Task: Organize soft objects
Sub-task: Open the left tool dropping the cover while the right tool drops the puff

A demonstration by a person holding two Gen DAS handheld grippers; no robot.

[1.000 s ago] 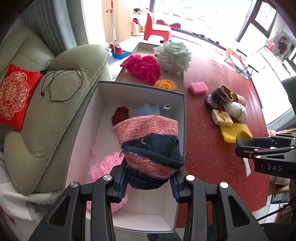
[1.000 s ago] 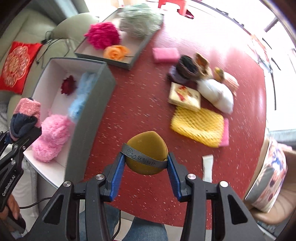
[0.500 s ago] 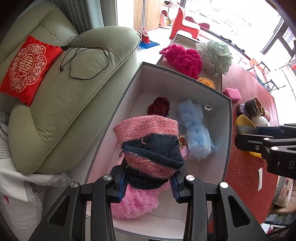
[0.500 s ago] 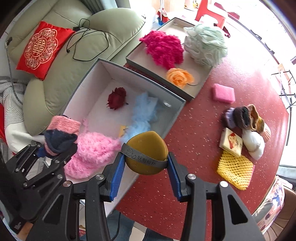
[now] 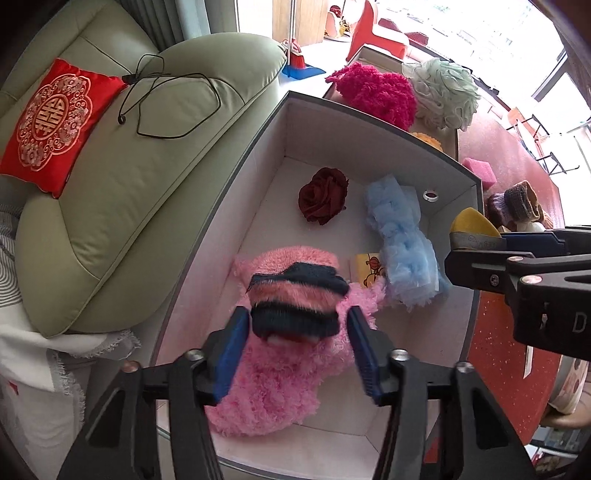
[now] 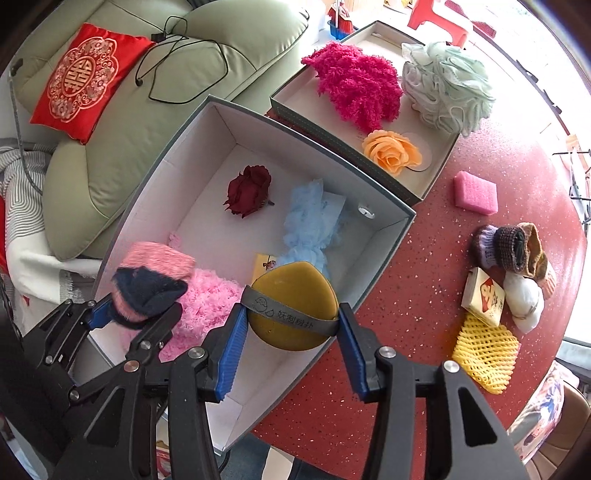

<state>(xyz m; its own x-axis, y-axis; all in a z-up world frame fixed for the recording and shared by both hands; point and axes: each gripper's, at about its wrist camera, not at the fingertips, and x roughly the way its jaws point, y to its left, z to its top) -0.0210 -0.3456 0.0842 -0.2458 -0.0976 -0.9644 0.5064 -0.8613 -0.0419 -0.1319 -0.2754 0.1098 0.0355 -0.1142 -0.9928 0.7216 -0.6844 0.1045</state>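
Two boxes (image 6: 402, 218) on red table (image 6: 424, 295) | left gripper (image 5: 295, 332) spread; right gripper (image 6: 291, 325) widening around puff (image 6: 291, 295)

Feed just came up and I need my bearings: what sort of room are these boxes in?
Most likely a home living room: a green sofa with a red embroidered cushion beside the red table, and a small red chair by bright windows.

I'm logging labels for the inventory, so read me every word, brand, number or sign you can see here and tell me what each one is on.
"妖制粉扑": on the grey band around the mustard powder puff.
"囍": embroidered on the red cushion.
"D": on the right gripper's black body; the rest is cut off.
Yellow card in the deep box: a picture only, print too small.
Small carton on the red table: red design, not readable.
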